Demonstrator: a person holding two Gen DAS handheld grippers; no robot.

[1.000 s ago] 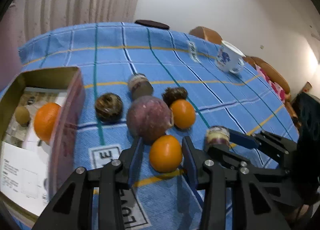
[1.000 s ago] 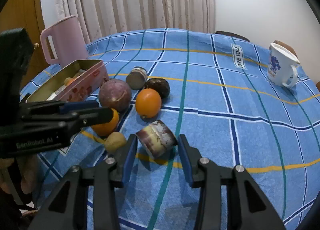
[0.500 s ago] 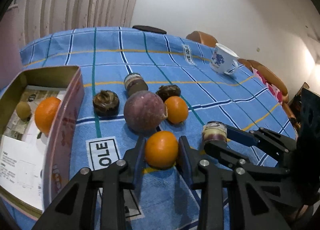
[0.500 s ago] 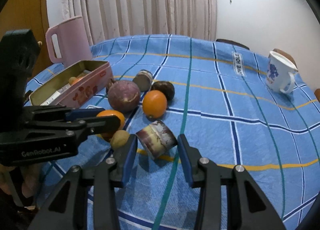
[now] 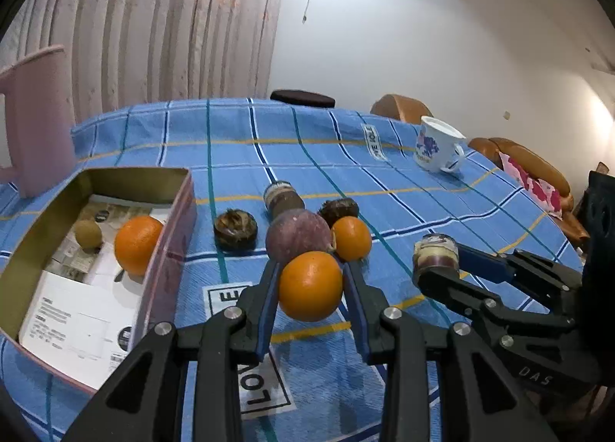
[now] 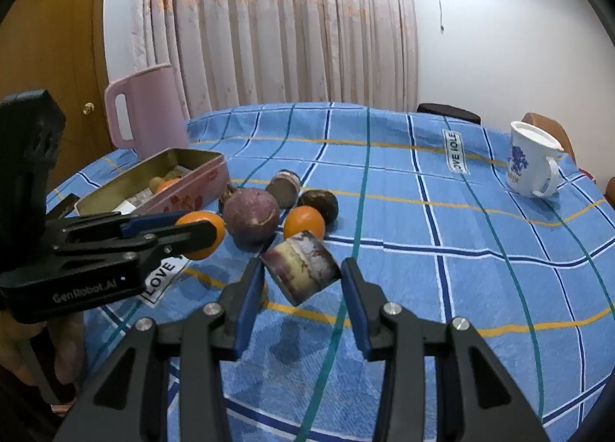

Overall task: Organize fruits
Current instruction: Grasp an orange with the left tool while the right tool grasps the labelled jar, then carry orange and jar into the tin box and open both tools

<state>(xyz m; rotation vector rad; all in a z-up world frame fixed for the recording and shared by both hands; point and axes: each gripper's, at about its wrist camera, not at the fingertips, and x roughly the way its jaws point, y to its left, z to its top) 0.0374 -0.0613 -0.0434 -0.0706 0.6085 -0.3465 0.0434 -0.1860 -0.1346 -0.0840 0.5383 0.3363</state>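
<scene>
The left gripper (image 5: 310,284) jaws pinch a round orange fruit (image 5: 310,286) above the blue checked counter (image 5: 384,188), beside the open pink tin box (image 5: 169,250); the right gripper (image 6: 301,275) jaws clamp a cut purple-and-cream fruit piece (image 6: 301,269).

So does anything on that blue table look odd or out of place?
Only the white mug at the far right: it seems to lean over rather than stand flat. The fruits lie loose, two already in the tin box. Nothing looks spilled or broken.
</scene>
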